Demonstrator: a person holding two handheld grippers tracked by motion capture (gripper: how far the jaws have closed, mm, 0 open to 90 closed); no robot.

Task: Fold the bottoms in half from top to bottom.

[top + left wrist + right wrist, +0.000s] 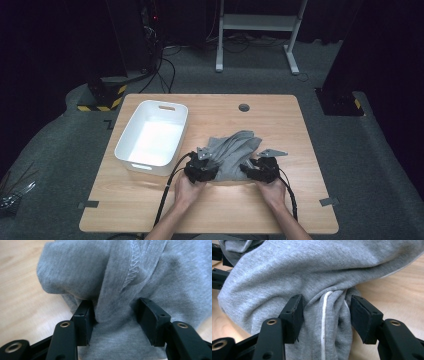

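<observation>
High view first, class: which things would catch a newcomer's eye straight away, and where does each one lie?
A crumpled grey garment lies near the middle of the wooden table, towards the person's side. The left tongs and right tongs sit at its near edge, each with bunched cloth between its jaws. A white bin, with nothing in it, stands to the garment's left.

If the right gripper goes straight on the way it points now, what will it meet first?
Most likely the grey garment: a bunched fold with a white seam already sits between the open jaws of the right gripper, and the cloth rises just ahead of it.
</observation>
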